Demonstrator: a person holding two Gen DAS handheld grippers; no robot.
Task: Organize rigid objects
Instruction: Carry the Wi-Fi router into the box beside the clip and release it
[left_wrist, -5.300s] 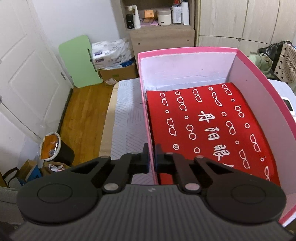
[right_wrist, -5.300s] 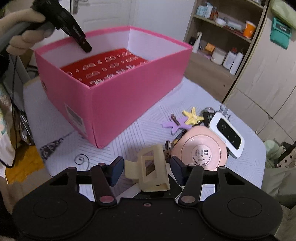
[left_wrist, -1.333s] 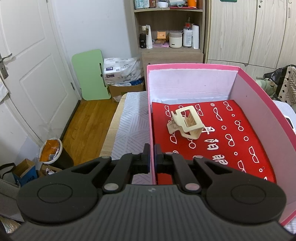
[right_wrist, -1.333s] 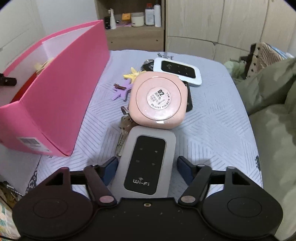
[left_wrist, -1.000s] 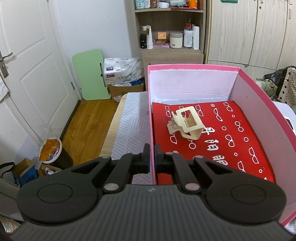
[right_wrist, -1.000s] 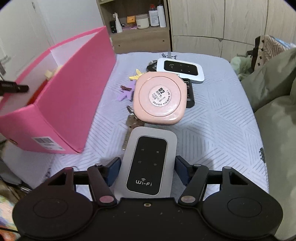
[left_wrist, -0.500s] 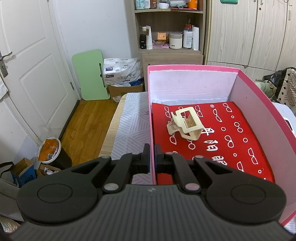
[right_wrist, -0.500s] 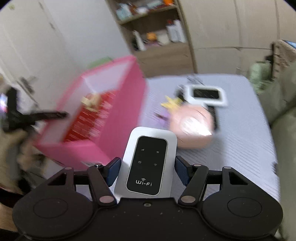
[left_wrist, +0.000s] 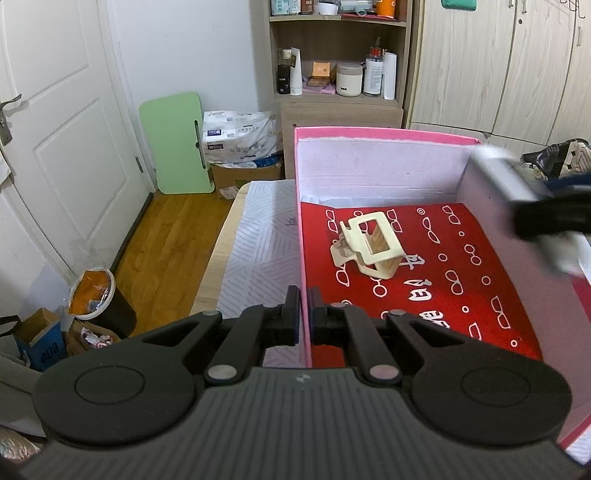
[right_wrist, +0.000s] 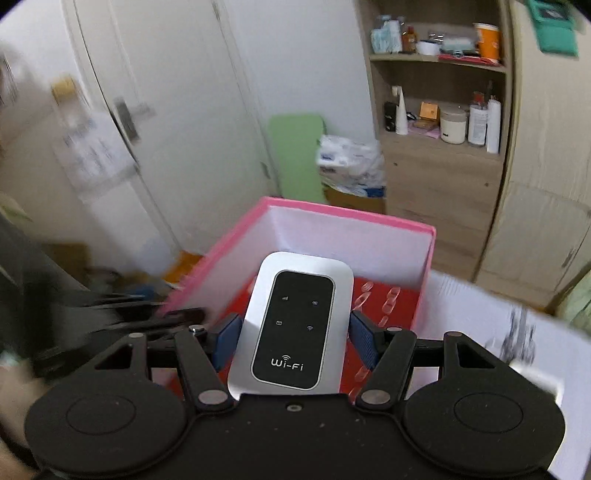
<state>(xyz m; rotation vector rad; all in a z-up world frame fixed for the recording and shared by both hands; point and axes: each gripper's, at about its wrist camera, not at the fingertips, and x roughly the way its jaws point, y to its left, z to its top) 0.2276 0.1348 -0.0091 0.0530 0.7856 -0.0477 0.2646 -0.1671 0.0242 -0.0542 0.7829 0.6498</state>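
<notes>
Holding cream hair clip (left_wrist: 367, 246): pink box (left_wrist: 388, 133) | left gripper (left_wrist: 305, 308) pinching box wall | right gripper (right_wrist: 295, 334) clamping Wi-Fi router (right_wrist: 295, 321)

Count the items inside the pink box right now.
1: a cream hair claw clip lies on the red liner of the pink box. The Wi-Fi router hangs above it in the right tool, not yet inside.

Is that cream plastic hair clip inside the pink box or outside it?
Inside: the cream plastic hair clip lies on the red sheet within the pink cardboard box.
</notes>
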